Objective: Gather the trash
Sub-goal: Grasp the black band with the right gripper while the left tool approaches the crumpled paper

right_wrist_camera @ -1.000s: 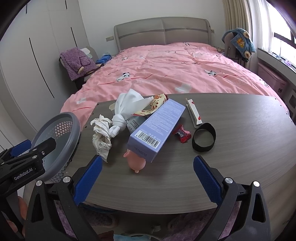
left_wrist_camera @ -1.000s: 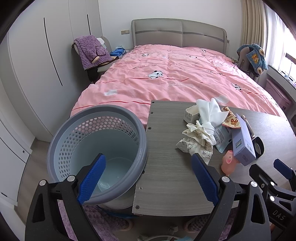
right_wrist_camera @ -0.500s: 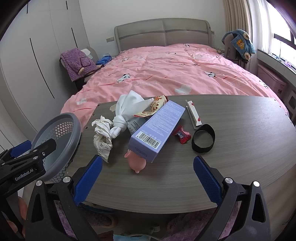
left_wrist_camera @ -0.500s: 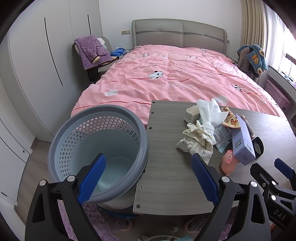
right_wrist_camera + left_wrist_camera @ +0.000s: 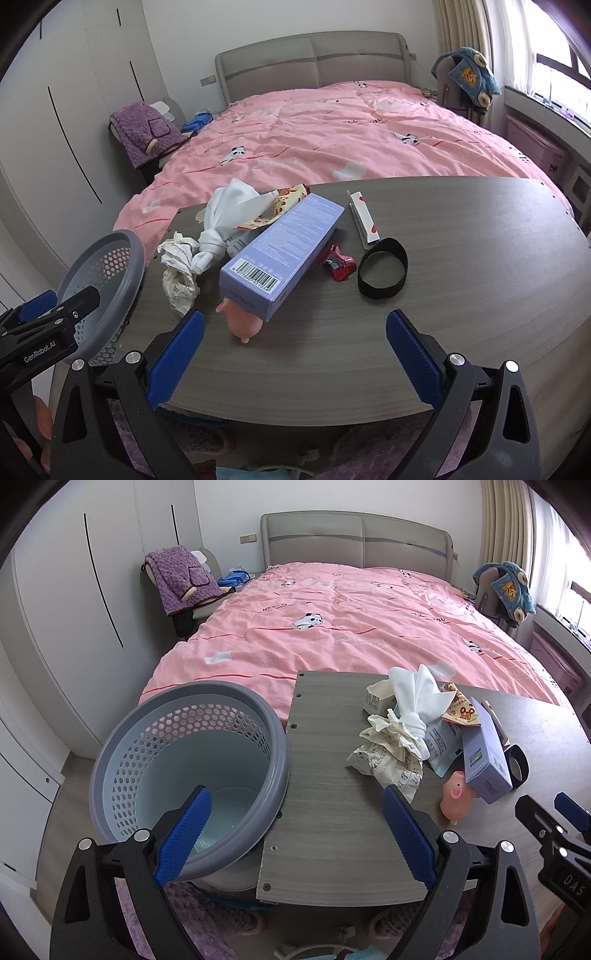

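Grey-wood table (image 5: 461, 295) litter unshifted since a second ago; left gripper (image 5: 295, 834) and right gripper (image 5: 295, 354) spread wide, empty; collection not begun.

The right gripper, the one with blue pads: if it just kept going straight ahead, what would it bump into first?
Probably the pink pig toy or the purple box leaning on it. Both lie just ahead, slightly left of the open right gripper. Depth is hard to judge, so it might pass over them.

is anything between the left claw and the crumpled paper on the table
Nothing visible. The left claw is open above the near table edge, and only bare tabletop lies between it and the crumpled paper. The basket sits off to the left.
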Tool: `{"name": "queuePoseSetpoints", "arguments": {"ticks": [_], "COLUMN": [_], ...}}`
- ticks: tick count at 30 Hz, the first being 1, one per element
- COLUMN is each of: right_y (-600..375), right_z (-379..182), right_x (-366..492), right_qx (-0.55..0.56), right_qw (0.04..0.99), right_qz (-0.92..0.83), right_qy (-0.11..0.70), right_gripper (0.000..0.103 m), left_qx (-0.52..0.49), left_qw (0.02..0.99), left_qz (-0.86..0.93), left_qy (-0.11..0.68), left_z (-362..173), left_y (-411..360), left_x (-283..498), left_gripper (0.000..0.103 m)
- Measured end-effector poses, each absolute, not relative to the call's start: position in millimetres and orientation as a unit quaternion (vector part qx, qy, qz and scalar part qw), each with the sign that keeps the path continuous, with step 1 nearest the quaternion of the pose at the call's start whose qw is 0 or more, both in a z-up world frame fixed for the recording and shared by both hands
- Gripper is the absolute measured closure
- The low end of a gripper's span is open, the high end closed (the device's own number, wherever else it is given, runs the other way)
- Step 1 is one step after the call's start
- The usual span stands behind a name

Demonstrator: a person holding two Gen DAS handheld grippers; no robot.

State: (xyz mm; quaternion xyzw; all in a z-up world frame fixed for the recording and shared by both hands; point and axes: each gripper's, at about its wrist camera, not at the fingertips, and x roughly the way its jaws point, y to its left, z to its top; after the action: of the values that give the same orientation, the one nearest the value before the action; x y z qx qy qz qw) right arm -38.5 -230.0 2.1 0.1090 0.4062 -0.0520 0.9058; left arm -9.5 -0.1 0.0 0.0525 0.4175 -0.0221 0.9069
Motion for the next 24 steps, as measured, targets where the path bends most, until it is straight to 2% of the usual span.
{"name": "queuePoseSetpoints", "arguments": {"ticks": [10, 24], "right_y": [-283, -318], "right_z": [-12, -49], "right_x": [-23, 12], "right_qx": [0.117, 0.12], "right_qw": [0.902, 0.876], "right_qz": [-0.088, -0.113], "right_qy": [0.407, 0.452], "right_gripper": [0.006, 0.007], "left_qx": [0.061, 0.063], "left_qw": [0.902, 0.897], "left_qz": [-0.017, -0.014], "left_qy": [0.427, 0.437], "left_z": [-13, -21], "left_y": [-15, -26], "left_x": [1, 19], "left_gripper": [0.014, 0.014]}}
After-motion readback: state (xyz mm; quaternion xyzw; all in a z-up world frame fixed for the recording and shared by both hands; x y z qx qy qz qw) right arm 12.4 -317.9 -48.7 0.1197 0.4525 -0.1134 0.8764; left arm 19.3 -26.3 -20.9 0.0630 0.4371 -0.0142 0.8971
